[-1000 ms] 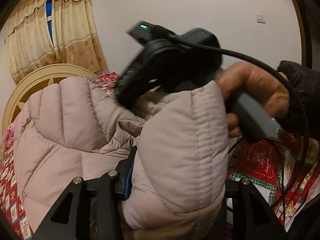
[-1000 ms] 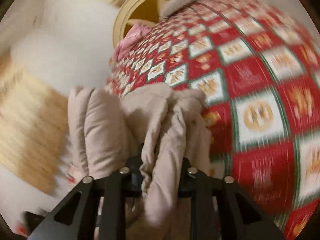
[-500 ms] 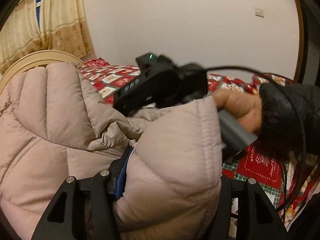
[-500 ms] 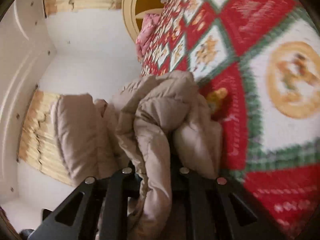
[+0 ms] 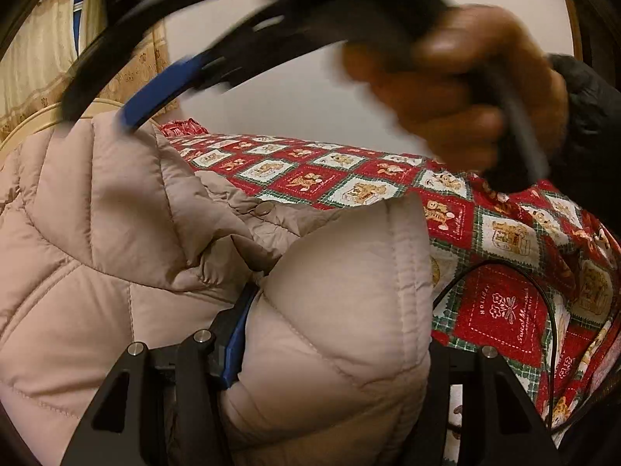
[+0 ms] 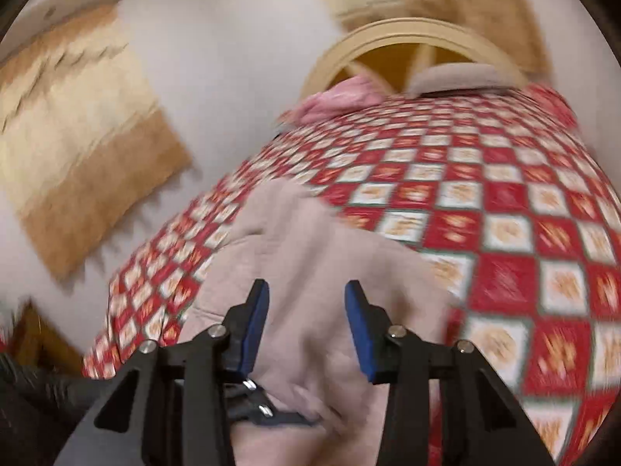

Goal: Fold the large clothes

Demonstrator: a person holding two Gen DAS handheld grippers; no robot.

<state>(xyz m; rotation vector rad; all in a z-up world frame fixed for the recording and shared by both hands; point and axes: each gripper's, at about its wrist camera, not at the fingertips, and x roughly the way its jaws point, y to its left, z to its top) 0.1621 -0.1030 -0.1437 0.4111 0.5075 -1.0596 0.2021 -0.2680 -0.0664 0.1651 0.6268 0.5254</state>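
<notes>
A beige quilted puffer jacket (image 5: 97, 240) lies on the bed. My left gripper (image 5: 330, 353) is shut on a padded fold of it; the fabric bulges between the fingers and hides the right one. In the right wrist view the jacket (image 6: 310, 248) lies spread below my right gripper (image 6: 306, 303), which is open and empty above it, its blue pads apart. The right gripper also shows blurred at the top of the left wrist view (image 5: 163, 89), held by a hand.
The bed has a red, white and green checked quilt (image 5: 500, 310) (image 6: 504, 202). A cream arched headboard (image 6: 407, 39) stands at the far end, with a pink cloth (image 6: 333, 97) by it. A black cable (image 5: 551, 310) lies on the quilt. Curtains (image 5: 35, 73) hang at left.
My right gripper has let go of the jacket and opened, then lifted above it. The released part of the jacket now lies on the quilt. My left gripper still holds its fold.
</notes>
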